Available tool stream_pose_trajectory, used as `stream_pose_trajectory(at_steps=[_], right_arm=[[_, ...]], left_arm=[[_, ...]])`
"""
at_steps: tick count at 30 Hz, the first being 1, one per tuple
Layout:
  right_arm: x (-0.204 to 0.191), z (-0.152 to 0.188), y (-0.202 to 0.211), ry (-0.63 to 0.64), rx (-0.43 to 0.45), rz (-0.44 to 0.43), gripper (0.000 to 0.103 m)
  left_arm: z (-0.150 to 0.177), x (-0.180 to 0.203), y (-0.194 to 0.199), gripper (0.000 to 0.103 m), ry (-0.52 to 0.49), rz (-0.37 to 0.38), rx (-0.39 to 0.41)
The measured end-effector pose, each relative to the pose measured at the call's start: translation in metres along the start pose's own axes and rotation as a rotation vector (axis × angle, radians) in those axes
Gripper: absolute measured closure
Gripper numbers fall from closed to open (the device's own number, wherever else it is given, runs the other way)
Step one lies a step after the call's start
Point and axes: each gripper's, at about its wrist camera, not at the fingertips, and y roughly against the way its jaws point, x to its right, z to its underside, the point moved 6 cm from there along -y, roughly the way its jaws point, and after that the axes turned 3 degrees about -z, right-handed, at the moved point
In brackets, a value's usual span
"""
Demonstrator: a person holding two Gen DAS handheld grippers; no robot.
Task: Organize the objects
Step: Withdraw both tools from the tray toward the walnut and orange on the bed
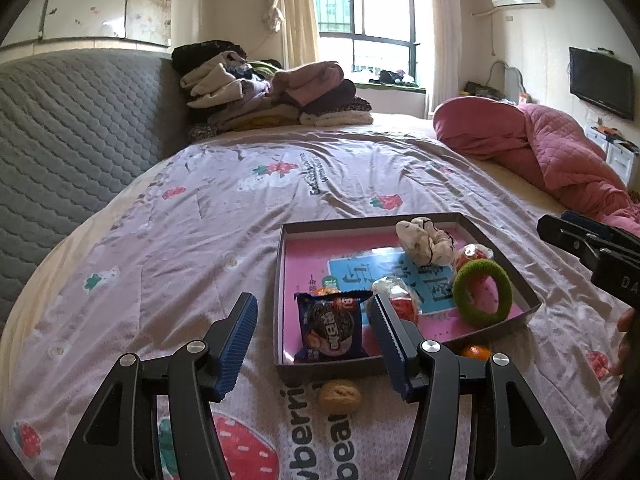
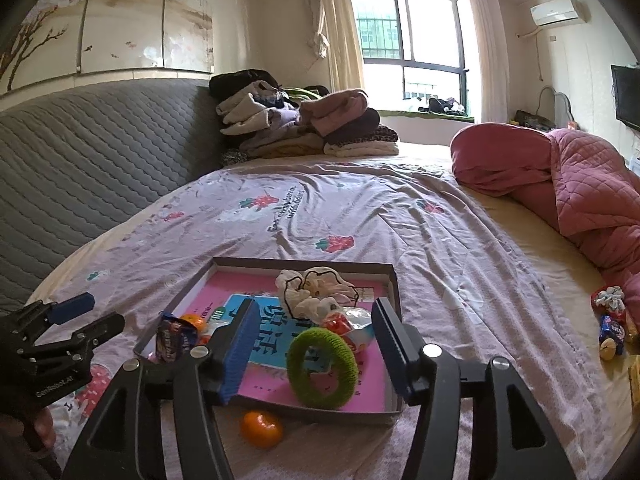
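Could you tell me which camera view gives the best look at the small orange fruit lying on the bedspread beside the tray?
The right wrist view: the orange fruit lies in the open on the bedspread, just outside the tray's near wall. In the left wrist view only a sliver shows behind the left gripper.

Left hand-held gripper (image 1: 314,340) angled downward, blue ribbed pads parted with nothing gripped, right hand-held gripper (image 2: 312,346) likewise tilted down, pads spread apart and pressing on nothing, fingers of a hand (image 2: 42,426) wrapped low around the left tool's handle
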Motion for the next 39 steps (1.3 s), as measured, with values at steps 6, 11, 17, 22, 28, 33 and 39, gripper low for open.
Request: stream_pose_trajectory(at_steps=[6,11,17,22,28,33,39], right_arm=[[-0.011,0.003,0.007,0.006,0.008,-0.023,0.044],[-0.016,0.004,0.009,0.017,0.009,-0.031,0.043],[-0.019,0.010,0.010,0.021,0.004,-0.039,0.040],[-0.022,0.015,0.009,0.020,-0.010,-0.045,0.040],[-0.022,0.025,0.006,0.016,-0.041,-0.051,0.040],[-0.023,0.033,0.006,0.016,-0.059,-0.057,0.040],[-0.023,0.039,0.006,0.014,-0.079,-0.061,0.040]], left_arm=[[0.011,-0.001,0.004,0.043,-0.004,0.004,-0.019],[0.019,-0.002,0.005,0.043,-0.001,0.007,-0.030],[0.027,-0.003,0.003,0.043,-0.002,0.013,-0.053],[0.033,-0.005,0.003,0.043,0.007,0.011,-0.068],[0.047,-0.005,-0.001,0.043,-0.004,0.016,-0.104],[0.054,-0.001,-0.004,0.043,-0.017,0.019,-0.126],[0.059,-0.002,-0.002,0.043,-0.014,0.019,-0.137]])
